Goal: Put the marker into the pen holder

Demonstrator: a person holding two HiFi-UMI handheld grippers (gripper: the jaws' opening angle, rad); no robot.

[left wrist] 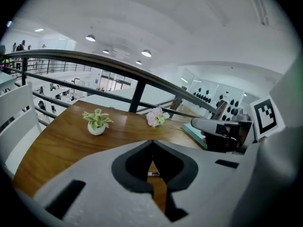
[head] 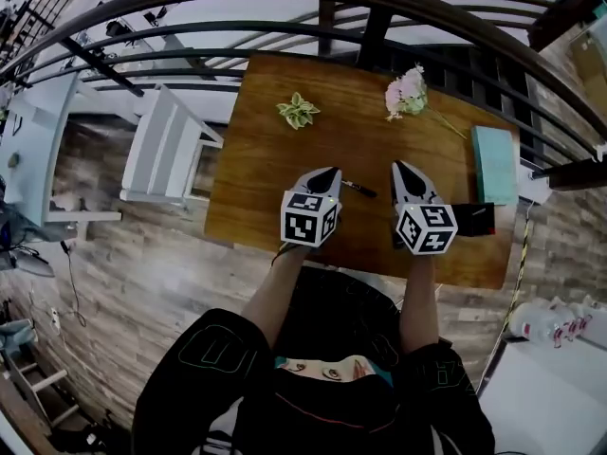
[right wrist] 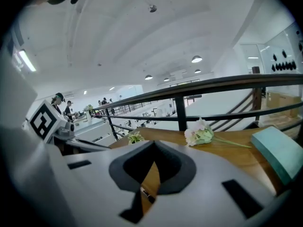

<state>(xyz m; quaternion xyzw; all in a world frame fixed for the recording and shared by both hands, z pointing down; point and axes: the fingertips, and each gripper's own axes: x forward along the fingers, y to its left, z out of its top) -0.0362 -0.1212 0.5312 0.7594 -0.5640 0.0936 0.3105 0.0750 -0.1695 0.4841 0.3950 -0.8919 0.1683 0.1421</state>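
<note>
Nothing done yet. On the table (head: pixel 275 197), the pen holder (head: pixel 473 218) sits near the right edge, just right of your right gripper (head: pixel 399 169); I can't see inside it. Both the right and the left gripper (head: pixel 331 172) have jaws closed on nothing. The marker (head: pixel 358 189) lies flat between the two tips, nearer the left. Grab, carry and drop are all left to do. Room: the railing (head: pixel 285 28) runs behind the far edge, the teal box (head: pixel 495 164) sits just behind the holder, and the flower (head: pixel 406 93) and plant (head: pixel 298 110) are well clear.
</note>
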